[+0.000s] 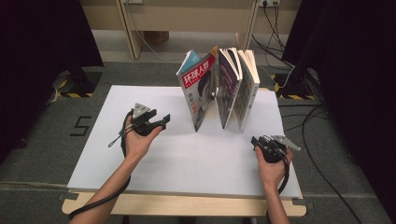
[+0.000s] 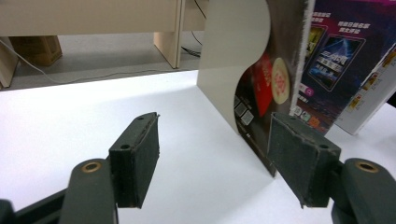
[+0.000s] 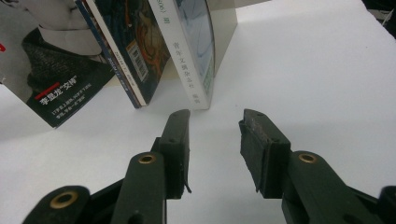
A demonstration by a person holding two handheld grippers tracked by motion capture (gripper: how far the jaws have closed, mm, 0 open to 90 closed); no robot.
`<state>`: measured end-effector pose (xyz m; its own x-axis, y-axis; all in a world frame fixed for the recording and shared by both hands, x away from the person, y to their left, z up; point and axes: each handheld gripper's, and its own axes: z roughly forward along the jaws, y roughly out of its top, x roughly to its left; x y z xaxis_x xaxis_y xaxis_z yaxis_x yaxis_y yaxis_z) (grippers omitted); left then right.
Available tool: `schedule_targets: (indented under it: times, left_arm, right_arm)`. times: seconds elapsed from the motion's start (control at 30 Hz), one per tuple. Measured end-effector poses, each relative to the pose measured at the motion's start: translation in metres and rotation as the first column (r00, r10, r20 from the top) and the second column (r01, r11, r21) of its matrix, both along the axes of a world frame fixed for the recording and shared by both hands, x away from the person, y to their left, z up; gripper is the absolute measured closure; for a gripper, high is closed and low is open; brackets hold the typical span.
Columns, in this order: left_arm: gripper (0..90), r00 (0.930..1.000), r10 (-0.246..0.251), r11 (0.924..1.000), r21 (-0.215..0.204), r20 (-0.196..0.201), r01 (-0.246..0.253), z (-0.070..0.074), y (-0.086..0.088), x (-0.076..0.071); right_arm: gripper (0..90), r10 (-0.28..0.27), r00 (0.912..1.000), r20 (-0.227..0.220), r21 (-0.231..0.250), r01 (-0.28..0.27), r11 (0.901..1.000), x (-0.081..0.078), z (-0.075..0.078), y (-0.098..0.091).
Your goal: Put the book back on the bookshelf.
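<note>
Three books stand upright, fanned, at the back middle of the white table (image 1: 196, 163): a magazine with a red masthead (image 1: 198, 86), a dark-covered book (image 1: 227, 91) and a pale book (image 1: 247, 88). My left gripper (image 1: 162, 121) is open, level with the table and left of the magazine, aimed at it. In the left gripper view the open left gripper (image 2: 215, 158) has the magazine's cover edge (image 2: 247, 88) just beyond its jaws, with nothing between them. My right gripper (image 1: 257, 141) rests low, right of the books. It stands open (image 3: 215, 140) and empty, facing the white-spined book (image 3: 196, 56).
Wooden furniture legs (image 1: 130, 32) and cables (image 1: 280, 32) lie on the floor behind the table. Black curtains (image 1: 42, 37) hang at both sides. The table's wooden front edge (image 1: 187, 204) runs below my forearms.
</note>
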<state>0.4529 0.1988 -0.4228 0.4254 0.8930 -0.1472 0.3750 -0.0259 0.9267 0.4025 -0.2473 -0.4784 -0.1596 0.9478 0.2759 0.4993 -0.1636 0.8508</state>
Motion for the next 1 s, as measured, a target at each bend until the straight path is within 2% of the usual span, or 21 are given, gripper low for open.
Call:
schedule_targets:
  times: [0.27, 0.5, 0.57, 0.6, 0.63, 0.73, 0.87, 1.0]
  left_arm:
    - [33.5, 0.9998, 0.019, 0.9997, 0.013, 0.003, -0.02, -0.009, 0.022, -0.013]
    - [33.5, 0.9986, 0.052, 0.9986, -0.008, -0.004, -0.052, -0.022, 0.047, -0.031]
    - [33.4, 0.9979, 0.063, 0.9974, -0.032, -0.013, -0.064, -0.026, 0.055, -0.037]
    - [33.3, 0.9969, 0.078, 0.9969, -0.012, -0.001, -0.078, -0.027, 0.059, -0.04]
    - [33.4, 0.9961, 0.088, 0.9961, 0.007, 0.011, -0.088, -0.028, 0.063, -0.043]
    - [33.2, 0.9937, 0.112, 0.9933, -0.027, -0.004, -0.112, -0.033, 0.077, -0.05]
    - [33.5, 0.9878, 0.156, 0.9873, -0.033, 0.004, -0.156, -0.041, 0.093, -0.058]
    - [33.4, 0.983, 0.184, 0.9827, -0.024, -0.006, -0.184, -0.05, 0.104, -0.064]
  right_arm:
    - [62.9, -0.001, 1.0, -0.005, 0.0, 0.001, 1.0, -0.001, 0.0, 0.0]
    - [62.9, -0.001, 1.0, -0.002, -0.007, 0.001, 1.0, -0.001, -0.001, -0.001]
    - [62.9, -0.004, 1.0, -0.002, -0.009, 0.004, 1.0, -0.002, -0.001, -0.002]
    - [62.9, -0.011, 0.9999, -0.007, 0.001, 0.011, 0.9999, -0.003, 0.0, -0.001]
    - [62.9, -0.006, 1.0, 0.0, -0.015, 0.006, 0.9999, -0.003, -0.001, -0.002]
    - [62.8, -0.012, 0.9999, -0.005, -0.005, 0.012, 0.9999, -0.003, 0.0, -0.002]
    - [62.9, -0.013, 0.9999, -0.007, -0.007, 0.013, 0.9999, -0.003, -0.001, -0.002]
    - [62.8, -0.012, 0.9999, -0.011, -0.008, 0.012, 0.9999, -0.002, -0.002, -0.001]
